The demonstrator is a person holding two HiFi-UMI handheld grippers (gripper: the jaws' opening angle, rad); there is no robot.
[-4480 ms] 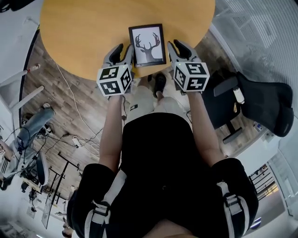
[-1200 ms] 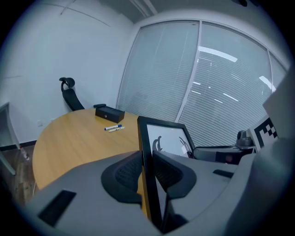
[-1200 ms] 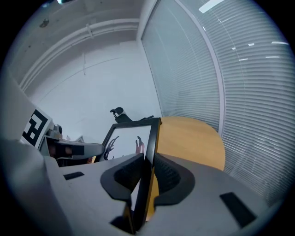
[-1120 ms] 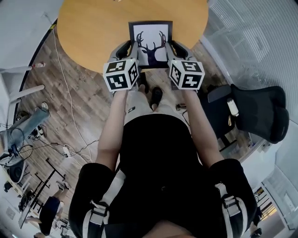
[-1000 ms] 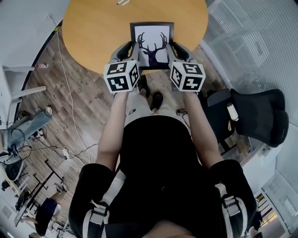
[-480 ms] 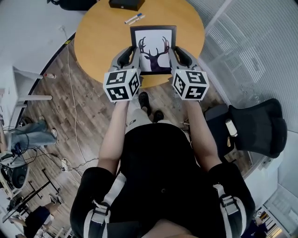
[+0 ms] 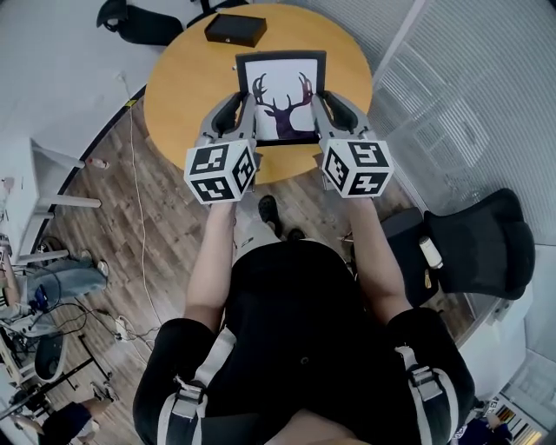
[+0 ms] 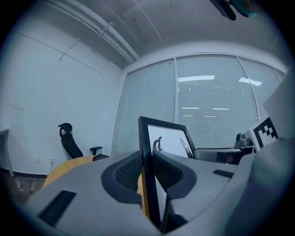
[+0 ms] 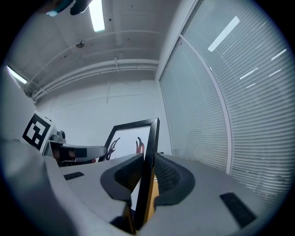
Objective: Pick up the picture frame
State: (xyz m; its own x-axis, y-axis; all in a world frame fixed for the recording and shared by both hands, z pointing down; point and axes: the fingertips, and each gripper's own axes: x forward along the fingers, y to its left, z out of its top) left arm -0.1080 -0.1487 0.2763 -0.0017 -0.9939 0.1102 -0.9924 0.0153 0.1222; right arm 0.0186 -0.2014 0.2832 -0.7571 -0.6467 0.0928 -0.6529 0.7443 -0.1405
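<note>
The picture frame (image 7: 281, 97), black-edged with a dark deer head on white, hangs in the air above the round wooden table (image 7: 187, 78). My left gripper (image 7: 241, 106) is shut on its left edge and my right gripper (image 7: 320, 104) on its right edge. In the left gripper view the frame (image 8: 148, 166) runs upright between both dark pads (image 8: 129, 173), and my left gripper (image 8: 146, 173) clamps it. In the right gripper view the frame (image 9: 150, 156) stands edge-on between the pads (image 9: 168, 174), and my right gripper (image 9: 146, 175) clamps it.
A black box (image 7: 235, 29) lies at the table's far edge. A black office chair (image 7: 482, 248) stands to my right and another chair (image 7: 130, 19) beyond the table. White blinds (image 7: 452, 96) line the right wall. Cables (image 7: 139, 226) trail over the wooden floor at left.
Both grippers have risen together with the frame clamped between them, lifting it off the table. The table now looks smaller and farther below, and the black box has come into view.
</note>
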